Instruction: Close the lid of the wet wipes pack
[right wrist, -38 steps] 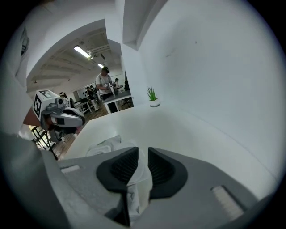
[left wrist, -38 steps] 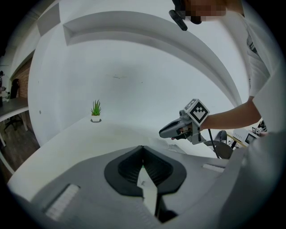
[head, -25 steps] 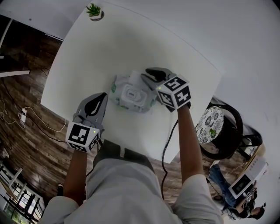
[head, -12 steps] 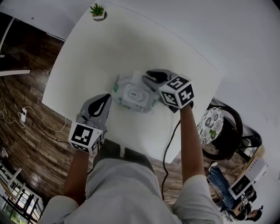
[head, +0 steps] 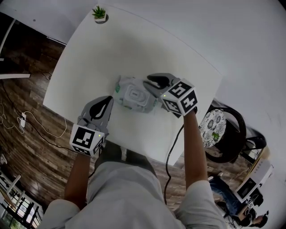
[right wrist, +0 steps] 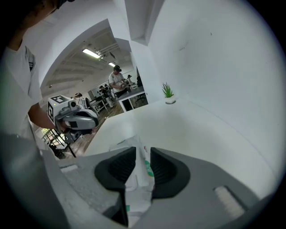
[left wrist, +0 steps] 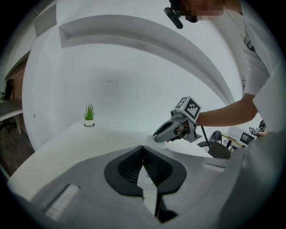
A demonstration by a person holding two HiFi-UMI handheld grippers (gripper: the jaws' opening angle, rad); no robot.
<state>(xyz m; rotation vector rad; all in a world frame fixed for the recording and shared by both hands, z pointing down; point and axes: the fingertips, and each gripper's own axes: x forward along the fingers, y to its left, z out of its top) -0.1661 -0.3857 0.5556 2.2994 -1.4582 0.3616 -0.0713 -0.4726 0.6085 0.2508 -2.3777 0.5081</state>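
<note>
Wet wipes pack (head: 134, 105) is lying near the middle of the white table (head: 89, 58), its flap lid (head: 135, 94) facing up and appearing to sit flat against the top of the pack.

Right gripper (head: 154, 81) is reaching in at the pack's right end. In the right gripper view, its jaws are standing narrowly apart and pinching the crinkled end of the pack (right wrist: 142, 172), whose film is running up between the two dark pads (right wrist: 120, 166).

Left gripper (head: 106, 99) is hovering over the near edge of the table, just left of the pack and apart from it. In the left gripper view, its jaws are meeting at the tips with nothing between them, and only bare table is showing through the slit below the contact point. That view is also showing the right gripper (left wrist: 160, 133) lowered to the table ahead.

Small potted plant (head: 98, 12) is standing at the far corner of the table, well apart from both grippers. Dark round chair (head: 223, 132) is sitting on the wooden floor beside the table, on the person's right.
</note>
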